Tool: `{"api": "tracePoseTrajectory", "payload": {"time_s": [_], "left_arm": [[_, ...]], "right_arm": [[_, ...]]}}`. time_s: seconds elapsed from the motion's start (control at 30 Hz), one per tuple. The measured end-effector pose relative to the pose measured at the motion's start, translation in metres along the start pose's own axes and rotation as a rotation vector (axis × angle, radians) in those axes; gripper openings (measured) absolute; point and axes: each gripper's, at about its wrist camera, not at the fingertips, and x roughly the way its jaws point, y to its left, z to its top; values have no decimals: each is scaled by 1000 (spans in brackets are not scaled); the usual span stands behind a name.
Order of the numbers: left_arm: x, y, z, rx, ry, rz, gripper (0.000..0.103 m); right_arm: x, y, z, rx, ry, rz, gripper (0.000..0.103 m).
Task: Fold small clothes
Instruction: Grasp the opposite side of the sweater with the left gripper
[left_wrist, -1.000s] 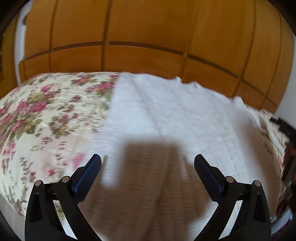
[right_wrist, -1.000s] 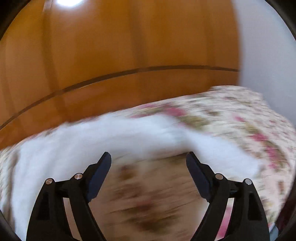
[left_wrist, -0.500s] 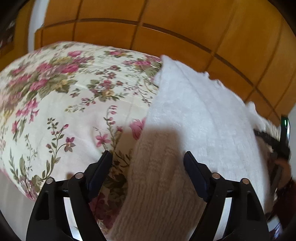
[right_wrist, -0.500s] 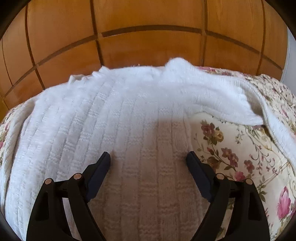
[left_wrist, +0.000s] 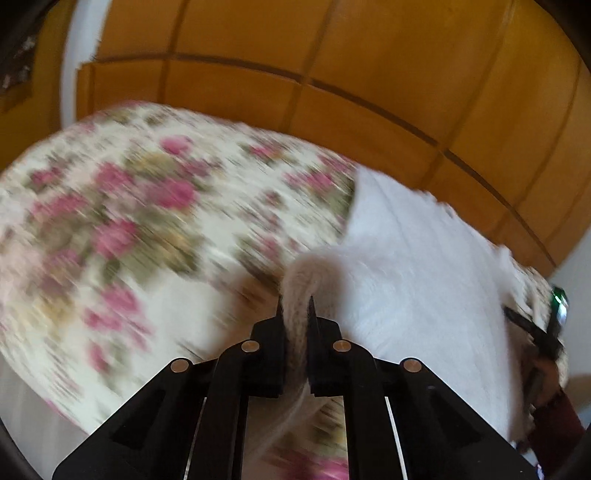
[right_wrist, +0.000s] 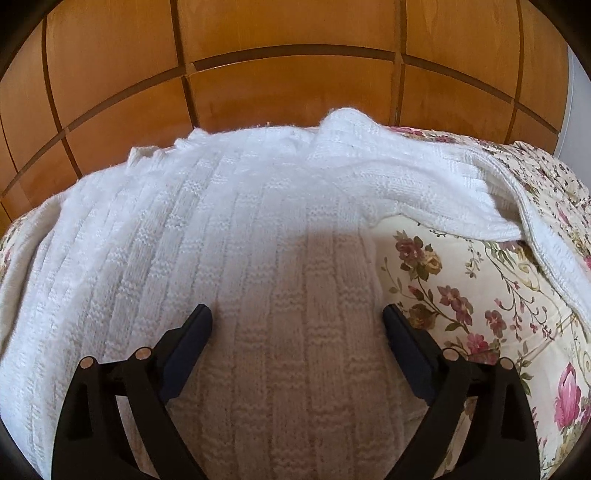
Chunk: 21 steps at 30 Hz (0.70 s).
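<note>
A white knitted sweater (right_wrist: 229, 236) lies spread on a floral bedspread (right_wrist: 480, 295), with one sleeve (right_wrist: 461, 206) stretched to the right. My right gripper (right_wrist: 297, 321) is open just above the sweater's lower part, near its right edge. In the left wrist view my left gripper (left_wrist: 295, 306) is shut on the sweater's left lower edge (left_wrist: 295, 332), which bunches between the fingers. The rest of the sweater (left_wrist: 413, 295) spreads to the right there. The right gripper (left_wrist: 543, 332) and hand show at the far right of that view.
A wooden panelled wardrobe (right_wrist: 288, 81) stands right behind the bed. The floral bedspread (left_wrist: 147, 229) reaches left of the sweater. A white wall (right_wrist: 576, 103) shows at the far right.
My left gripper has shut on the sweater's left edge and the view is blurred by motion. My right gripper has stayed open over the sweater, hardly moving in the last half second.
</note>
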Motion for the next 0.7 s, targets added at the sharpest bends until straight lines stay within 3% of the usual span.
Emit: {"api": "tracePoseTrajectory", "payload": {"time_s": [0.27, 0.5, 0.6, 0.7], "left_arm": [[2, 82, 65, -55, -62, 196, 7], [28, 124, 129, -56, -52, 333, 6], [47, 124, 144, -47, -20, 356, 6], [68, 120, 148, -110, 34, 322, 6]], "right_arm": [[0, 1, -1, -4, 0, -5, 93], [2, 1, -1, -6, 0, -9, 93], [4, 2, 0, -7, -2, -9, 93], [4, 1, -1, -6, -4, -9, 93]]}}
